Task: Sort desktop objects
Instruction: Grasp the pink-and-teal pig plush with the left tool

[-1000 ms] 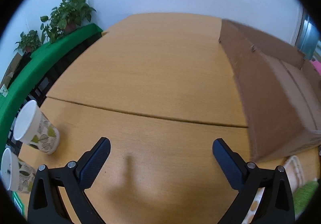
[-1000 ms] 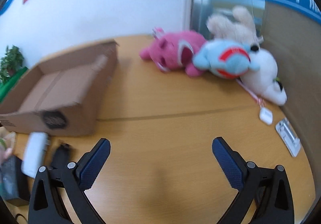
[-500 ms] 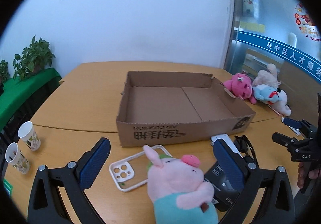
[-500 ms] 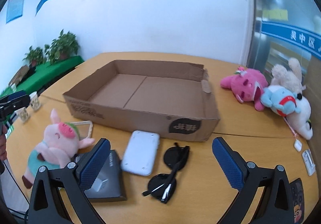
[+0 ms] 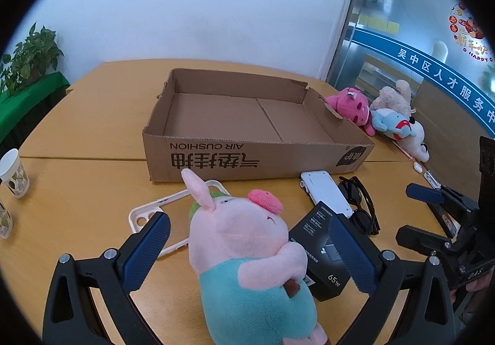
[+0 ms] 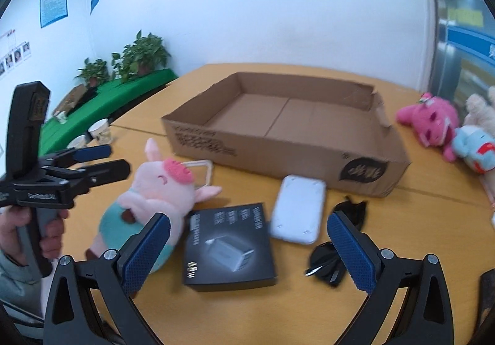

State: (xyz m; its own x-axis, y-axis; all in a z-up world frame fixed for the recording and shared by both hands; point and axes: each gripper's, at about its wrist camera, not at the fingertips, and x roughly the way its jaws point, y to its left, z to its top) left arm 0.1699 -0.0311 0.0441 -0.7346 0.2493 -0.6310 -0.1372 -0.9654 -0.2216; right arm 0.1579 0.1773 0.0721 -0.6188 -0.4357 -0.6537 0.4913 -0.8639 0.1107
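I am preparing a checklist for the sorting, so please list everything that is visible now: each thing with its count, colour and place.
cardboard box: 1, brown, open, table centre
pig plush: 1, pink with teal body, before the box
phone case: 1, cream, left of the pig
charger box: 1, black, right of the pig
power bank: 1, white, beside charger box
sunglasses: 1, black, right of power bank
plush toys: at least 3, pink, blue, cream-white, table's far right
paper cups: 2, white patterned, table's left edge
plants: 2, green, by wall
left tool: open
right tool: open
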